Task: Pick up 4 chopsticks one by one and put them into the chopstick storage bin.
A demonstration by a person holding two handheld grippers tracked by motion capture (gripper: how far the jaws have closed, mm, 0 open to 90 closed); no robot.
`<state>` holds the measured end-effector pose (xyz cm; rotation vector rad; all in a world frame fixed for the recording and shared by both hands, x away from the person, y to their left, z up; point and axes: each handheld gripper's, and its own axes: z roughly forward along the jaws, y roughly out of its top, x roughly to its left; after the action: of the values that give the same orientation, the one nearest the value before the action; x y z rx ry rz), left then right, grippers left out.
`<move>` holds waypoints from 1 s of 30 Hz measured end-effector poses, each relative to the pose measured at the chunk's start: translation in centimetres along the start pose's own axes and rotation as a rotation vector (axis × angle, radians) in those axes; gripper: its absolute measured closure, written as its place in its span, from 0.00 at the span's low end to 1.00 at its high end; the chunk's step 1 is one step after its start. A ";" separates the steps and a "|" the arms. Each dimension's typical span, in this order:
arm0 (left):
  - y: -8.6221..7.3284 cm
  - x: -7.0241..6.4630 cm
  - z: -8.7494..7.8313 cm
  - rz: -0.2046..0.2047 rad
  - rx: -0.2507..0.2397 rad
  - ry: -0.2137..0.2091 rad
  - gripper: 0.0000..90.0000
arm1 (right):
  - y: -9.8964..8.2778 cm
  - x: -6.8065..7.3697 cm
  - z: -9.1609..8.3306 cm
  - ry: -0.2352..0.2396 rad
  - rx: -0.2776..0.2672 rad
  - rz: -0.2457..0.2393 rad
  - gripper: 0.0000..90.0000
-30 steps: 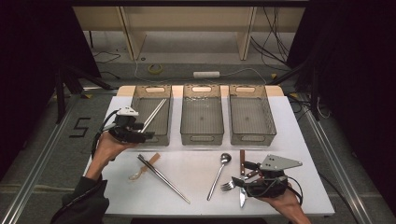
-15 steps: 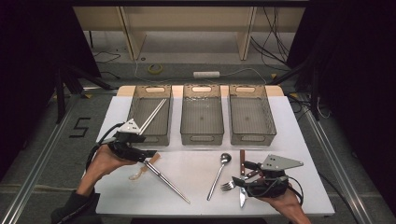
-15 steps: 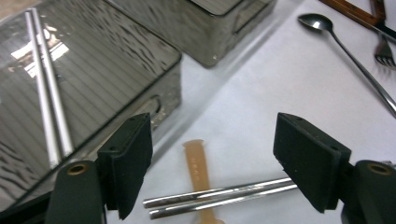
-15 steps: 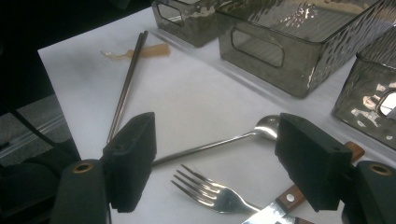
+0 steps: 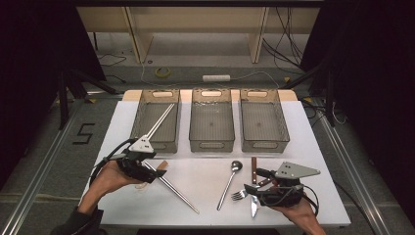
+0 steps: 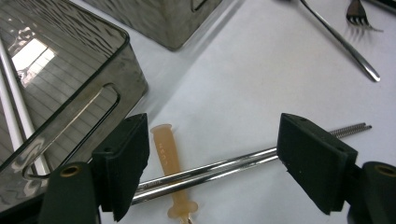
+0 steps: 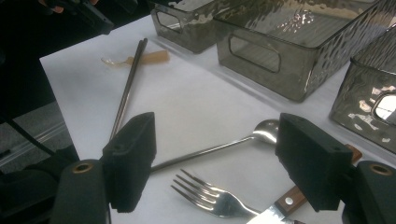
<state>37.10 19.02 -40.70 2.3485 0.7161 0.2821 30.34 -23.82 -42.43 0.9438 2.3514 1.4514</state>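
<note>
Left hand (image 5: pixel 105 178) coming in from the bottom-left corner, dark sleeve at the wrist, palm wrapped under the left gripper (image 5: pixel 155 171), cable looping off behind. Jaws pointing right across the table, tipped down a bit, gaping wide in the left gripper view (image 6: pixel 219 163) and just been opening, pads pressing on nothing. Right hand (image 5: pixel 298 211) low at the bottom right, cupping the right gripper (image 5: pixel 257 180) aimed up and left. Jaws spread wide there too (image 7: pixel 219 163), nothing pinched.
</note>
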 end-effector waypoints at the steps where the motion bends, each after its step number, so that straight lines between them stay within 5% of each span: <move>1: -0.1 -0.1 0.0 0.006 0.006 -0.002 0.27 | 0.0 0.0 0.0 0.000 0.000 0.000 0.33; 30: -1.7 -2.2 1.4 0.176 0.168 -0.068 0.26 | -0.2 0.0 0.1 0.004 0.007 -0.008 0.33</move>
<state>35.16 18.08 -42.90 2.5726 0.5187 0.2245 30.32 -23.83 -42.60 0.9331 2.3619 1.4436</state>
